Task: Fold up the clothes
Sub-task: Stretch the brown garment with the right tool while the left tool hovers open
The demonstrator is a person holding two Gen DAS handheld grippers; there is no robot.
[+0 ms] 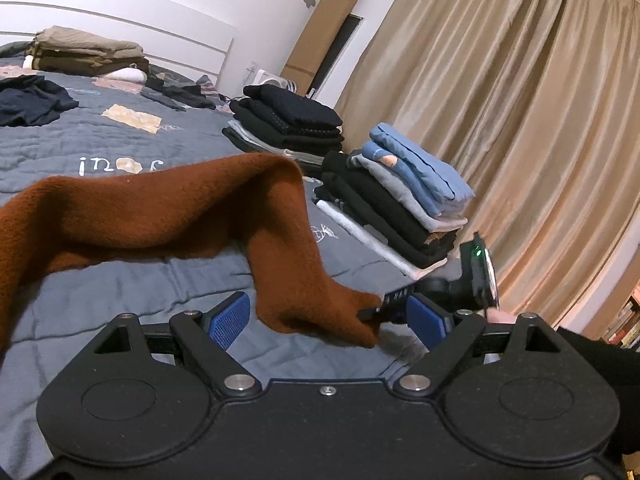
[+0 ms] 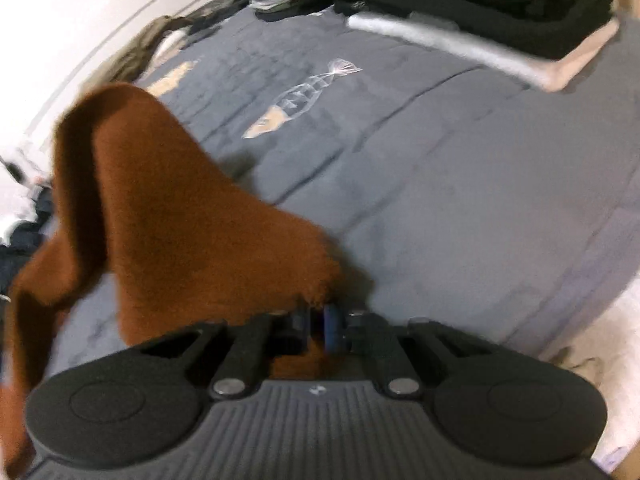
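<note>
So the rust-brown knit garment (image 1: 168, 208) is pretty clearly soft and floppy. It looks like a fuzzy sweater fabric, light enough to hang in a drape, and it sags wherever nothing holds it. It won't slip much thanks to that nap, and it isn't fragile, but it'll bunch up if you grab it mid-panel. I'd say the best places to take hold are corners or hems, so an edge can be pulled straight.

Right now it's partly lifted above the grey-blue quilted bed (image 1: 120, 136), on the near side of the bed from the folded clothes stack with the light blue piece on top (image 1: 416, 184), one end trailing down toward the quilt.

The right hand-held gripper (image 2: 320, 320) is clamped down on a corner of the garment, its pads nearly together with brown fabric pinched between them. You can see the same pinch from the left wrist view.

The left hand-held gripper (image 1: 332, 320) has its blue pads spread wide and holds nothing. The pinched corner hangs just in front of it, between the two pads but apparently not touching either.
</note>
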